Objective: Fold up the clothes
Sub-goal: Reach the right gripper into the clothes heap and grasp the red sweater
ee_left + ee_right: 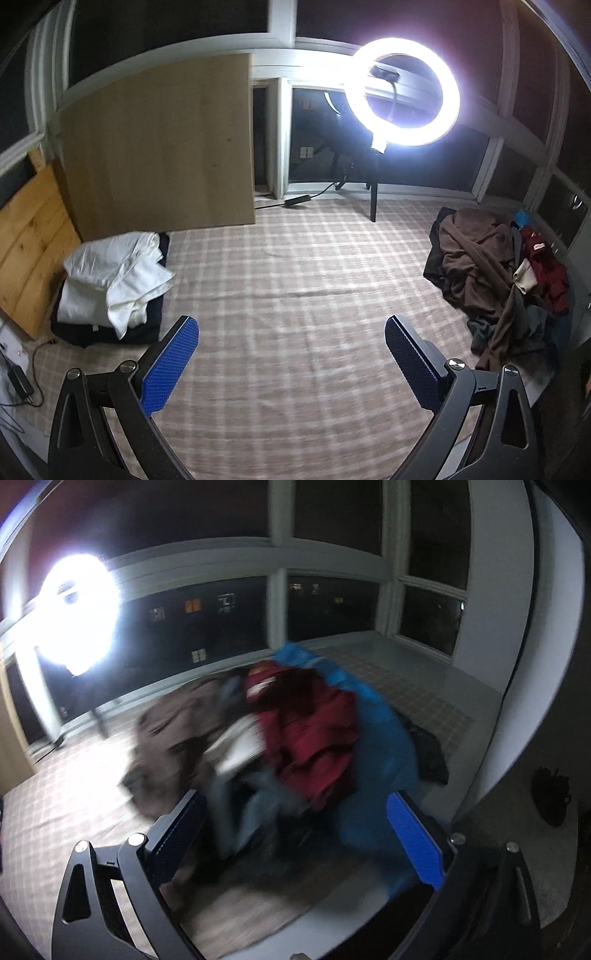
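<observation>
A heap of unfolded clothes [491, 273] lies at the right of the plaid floor mat [295, 280], with a brown garment on top and a dark red one [546, 266] behind it. A stack of folded white cloth [114, 273] on dark cloth sits at the left. My left gripper [291, 332] is open and empty above the bare mat. In the blurred right wrist view, my right gripper [295, 808] is open and empty just in front of the heap: red garment [317, 738], brown garment [173, 723], blue one [373, 738].
A lit ring light [402, 92] on a stand stands at the mat's far edge before dark windows. A wooden board [159, 147] leans at the left behind the folded stack. Cables [22, 384] lie at the left edge. A dark object [550, 797] rests on the floor at the right.
</observation>
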A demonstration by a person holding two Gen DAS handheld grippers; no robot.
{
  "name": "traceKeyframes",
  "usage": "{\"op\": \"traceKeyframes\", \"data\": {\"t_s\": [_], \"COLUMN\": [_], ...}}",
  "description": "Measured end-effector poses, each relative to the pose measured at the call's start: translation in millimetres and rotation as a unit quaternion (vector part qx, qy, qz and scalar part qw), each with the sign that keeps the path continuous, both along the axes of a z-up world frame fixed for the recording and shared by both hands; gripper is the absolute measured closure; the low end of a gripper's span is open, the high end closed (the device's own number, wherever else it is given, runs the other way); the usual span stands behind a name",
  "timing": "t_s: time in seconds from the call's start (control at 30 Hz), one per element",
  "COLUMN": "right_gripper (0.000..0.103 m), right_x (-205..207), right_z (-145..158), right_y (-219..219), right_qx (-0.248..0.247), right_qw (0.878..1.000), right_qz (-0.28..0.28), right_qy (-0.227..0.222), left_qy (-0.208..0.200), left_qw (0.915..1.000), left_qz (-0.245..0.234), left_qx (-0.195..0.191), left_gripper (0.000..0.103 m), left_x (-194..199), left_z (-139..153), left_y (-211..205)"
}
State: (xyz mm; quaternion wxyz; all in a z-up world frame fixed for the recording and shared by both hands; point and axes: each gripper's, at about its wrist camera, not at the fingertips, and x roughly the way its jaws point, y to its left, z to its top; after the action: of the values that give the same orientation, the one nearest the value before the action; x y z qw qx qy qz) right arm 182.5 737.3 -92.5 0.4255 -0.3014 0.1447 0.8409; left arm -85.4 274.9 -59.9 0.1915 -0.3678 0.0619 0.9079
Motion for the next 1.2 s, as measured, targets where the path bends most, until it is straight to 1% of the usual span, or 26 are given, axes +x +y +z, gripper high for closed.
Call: {"op": "traceKeyframes", "data": {"t_s": [0.13,0.27,0.33,0.47,0.57,0.63,0.67,0.7,0.73,0.77,0.8,0.83,0.87,0.97,1.07,1.2], "right_gripper": [0.005,0.005,0.005,0.005,0.005,0.005,0.012,0.023,0.057,0.076,0.076,0.080,0.082,0.083,0.084,0.085], "right_x": [-27,-82,-108,-148,-166,-173,-176,-175,-174,-170,-165,-160,-155,-136,-120,-107], "right_z": [3,-3,-9,-27,-42,-54,-59,-61,-62,-61,-58,-55,-51,-32,-4,40], "right_y": [67,114,134,162,171,176,178,180,182,183,183,183,182,173,159,129], "right_qx": [-0.009,0.028,0.033,0.018,0.002,-0.009,-0.019,-0.035,-0.055,-0.072,-0.081,-0.091,-0.097,-0.096,-0.090,-0.086], "right_qw": [1.000,0.998,0.996,0.991,0.987,0.984,0.983,0.983,0.981,0.980,0.980,0.980,0.980,0.981,0.981,0.979], "right_qz": [0.022,0.049,0.064,0.099,0.125,0.133,0.138,0.146,0.157,0.163,0.165,0.167,0.168,0.168,0.171,0.179], "right_qy": [0.001,-0.039,-0.058,-0.092,-0.105,-0.116,-0.117,-0.109,-0.097,-0.085,-0.072,-0.059,-0.047,-0.022,0.005,0.052], "left_qy": [0.001,0.002,0.001,0.001,0.000,-0.002,-0.002,-0.002,-0.003,-0.004,-0.006,-0.008,-0.009,-0.012,-0.010,0.000], "left_qw": [0.9999,0.9992,0.9987,0.9974,0.9966,0.9964,0.9963,0.9962,0.9961,0.9960,0.9961,0.9963,0.9964,0.9968,0.9973,0.9981], "left_qz": [0.013,0.029,0.037,0.050,0.055,0.054,0.053,0.052,0.050,0.049,0.047,0.046,0.044,0.038,0.032,0.026], "left_qx": [-0.008,-0.025,-0.035,-0.051,-0.061,-0.065,-0.068,-0.071,-0.073,-0.074,-0.074,-0.073,-0.071,-0.069,-0.066,-0.056], "left_gripper": [0.001,0.001,0.001,0.001,0.001,0.001,0.001,0.001,0.001,0.001,0.001,0.001,0.001,0.001,0.001,0.001], "left_x": [2,3,3,1,-4,-6,-7,-8,-9,-11,-12,-13,-15,-18,-23,-30], "left_z": [8,13,14,17,19,19,18,17,16,14,13,11,10,6,4,8], "left_y": [34,62,71,83,90,96,98,99,101,102,102,102,102,98,91,70]}}
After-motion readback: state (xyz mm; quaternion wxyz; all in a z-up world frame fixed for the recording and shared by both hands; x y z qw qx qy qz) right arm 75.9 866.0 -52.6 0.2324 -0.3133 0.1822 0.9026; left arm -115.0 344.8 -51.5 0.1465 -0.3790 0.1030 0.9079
